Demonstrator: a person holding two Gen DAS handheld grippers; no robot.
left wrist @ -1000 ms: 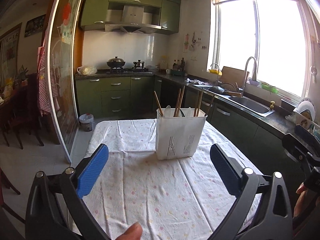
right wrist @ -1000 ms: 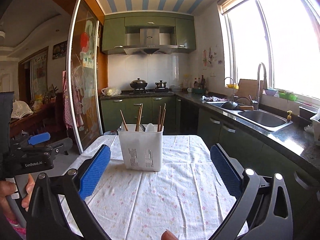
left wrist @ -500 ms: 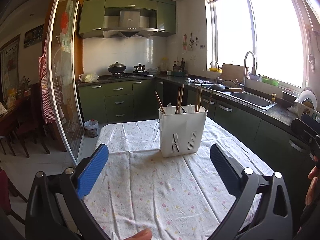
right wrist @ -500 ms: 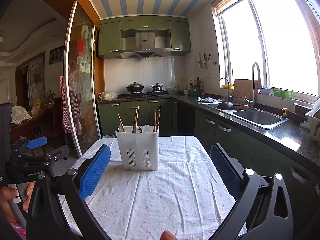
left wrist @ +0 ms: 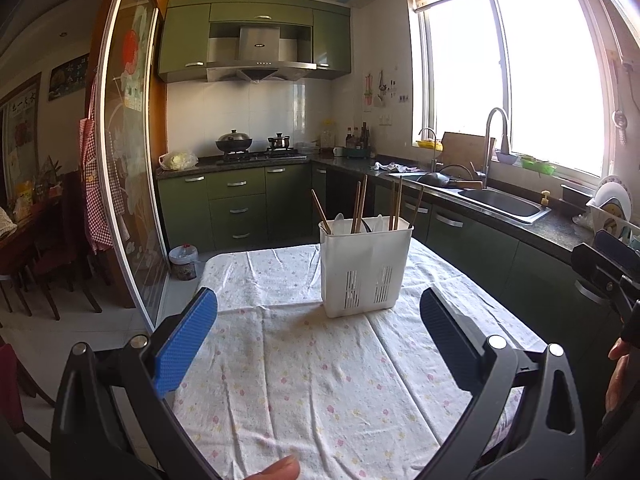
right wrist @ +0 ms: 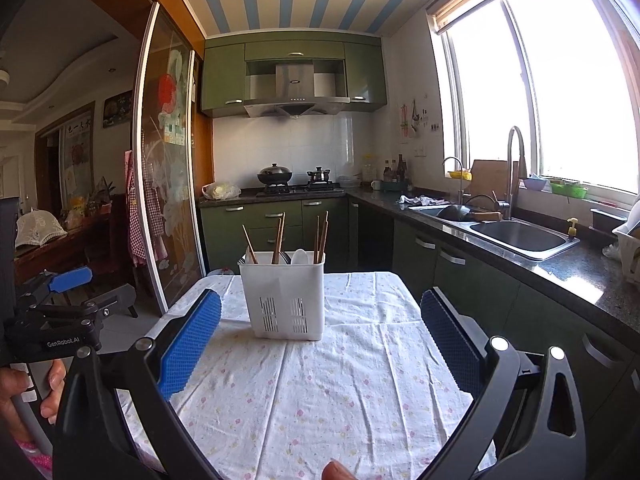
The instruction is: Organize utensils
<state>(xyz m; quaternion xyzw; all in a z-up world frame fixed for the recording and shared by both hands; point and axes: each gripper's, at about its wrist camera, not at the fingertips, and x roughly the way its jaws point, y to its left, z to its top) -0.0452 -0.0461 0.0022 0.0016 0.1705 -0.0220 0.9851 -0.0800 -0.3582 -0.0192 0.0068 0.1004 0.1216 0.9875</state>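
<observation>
A white slotted utensil holder stands upright on the table with the flowered cloth; it also shows in the right wrist view. Several wooden chopsticks and a white spoon stick out of its top. My left gripper is open and empty, held above the near part of the table, short of the holder. My right gripper is open and empty, also short of the holder. The left gripper shows at the left edge of the right wrist view.
A kitchen counter with a sink and tap runs along the right. A glass sliding door stands left of the table. A stove with pots is at the back. A dish rack sits at far right.
Both grippers have tilted up and drawn back slightly, so the holder sits lower and smaller in each view. Both stay open and empty.
</observation>
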